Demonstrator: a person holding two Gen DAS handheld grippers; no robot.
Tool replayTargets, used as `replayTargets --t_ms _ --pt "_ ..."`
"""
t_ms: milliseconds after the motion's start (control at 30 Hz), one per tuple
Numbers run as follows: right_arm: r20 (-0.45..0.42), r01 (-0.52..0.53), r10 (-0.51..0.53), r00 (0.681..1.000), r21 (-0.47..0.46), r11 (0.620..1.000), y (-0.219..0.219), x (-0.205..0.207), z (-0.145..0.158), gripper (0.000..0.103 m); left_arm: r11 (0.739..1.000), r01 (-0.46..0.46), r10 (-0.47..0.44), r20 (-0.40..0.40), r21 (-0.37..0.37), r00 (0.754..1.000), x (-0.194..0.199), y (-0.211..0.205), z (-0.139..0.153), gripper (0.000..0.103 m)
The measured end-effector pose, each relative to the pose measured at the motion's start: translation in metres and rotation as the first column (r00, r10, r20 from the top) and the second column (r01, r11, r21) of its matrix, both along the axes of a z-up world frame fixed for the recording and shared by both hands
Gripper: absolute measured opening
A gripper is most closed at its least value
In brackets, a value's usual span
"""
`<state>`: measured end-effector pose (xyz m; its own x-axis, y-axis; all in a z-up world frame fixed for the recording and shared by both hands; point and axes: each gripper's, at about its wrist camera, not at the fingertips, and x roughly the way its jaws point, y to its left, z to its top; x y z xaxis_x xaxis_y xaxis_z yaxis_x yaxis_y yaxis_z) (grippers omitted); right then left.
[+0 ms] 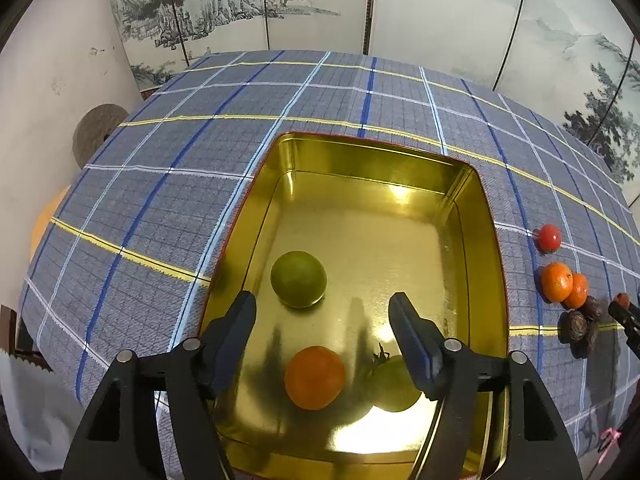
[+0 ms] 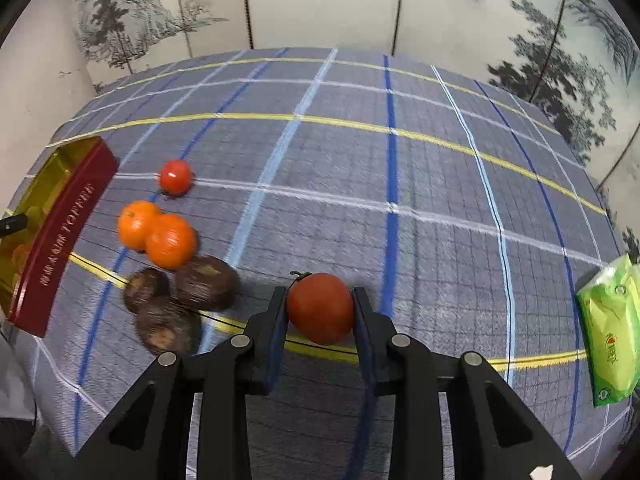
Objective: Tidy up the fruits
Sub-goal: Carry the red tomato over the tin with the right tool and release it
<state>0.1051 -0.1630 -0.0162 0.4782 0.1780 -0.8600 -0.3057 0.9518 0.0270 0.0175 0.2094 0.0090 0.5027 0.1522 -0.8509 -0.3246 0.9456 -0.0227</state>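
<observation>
My left gripper [image 1: 322, 300] hangs open over a gold tin [image 1: 372, 160] with nothing between its fingers. In the tin lie a round green fruit [image 1: 298, 279], an orange fruit [image 1: 315, 377] and a green tomato [image 1: 390, 388], partly hidden by the right finger. My right gripper [image 2: 320, 292] is shut on a red tomato [image 2: 320, 308], just above the checked cloth. Left of it on the cloth lie a small red tomato [image 2: 175, 176], two oranges [image 2: 171, 240] and three dark brown fruits [image 2: 204, 282]. The tin's red side [image 2: 60, 232] shows at the far left.
A blue checked cloth [image 2: 400, 200] covers the table. A green packet [image 2: 610, 332] lies at its right edge. A painted folding screen [image 1: 320, 0] stands behind the table. The loose fruits [image 1: 557, 282] lie right of the tin in the left wrist view.
</observation>
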Motion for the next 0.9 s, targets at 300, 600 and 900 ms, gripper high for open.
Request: replayTargets --t_ms 300,600,900 --pt "0.059 -0.161 0.157 0.986 0.075 0.984 0.058 -0.013 0.034 0.029 0.999 -0.046 0.048 0.088 -0.024 0.995 -0.018 0.012 0.023 0.080" --pt "0.089 -0.351 0.342 0.936 0.146 0.925 0.139 -0.027 0.055 0.029 0.989 -0.149 0.149 0.090 -0.005 0.985 -0.043 0.043 0.026 0.083" --pt "0.096 -0.502 0.493 0.865 0.136 0.854 0.222 -0.040 0.051 0.029 0.978 -0.208 0.206 0.079 0.018 0.975 -0.066 0.062 0.017 0.084"
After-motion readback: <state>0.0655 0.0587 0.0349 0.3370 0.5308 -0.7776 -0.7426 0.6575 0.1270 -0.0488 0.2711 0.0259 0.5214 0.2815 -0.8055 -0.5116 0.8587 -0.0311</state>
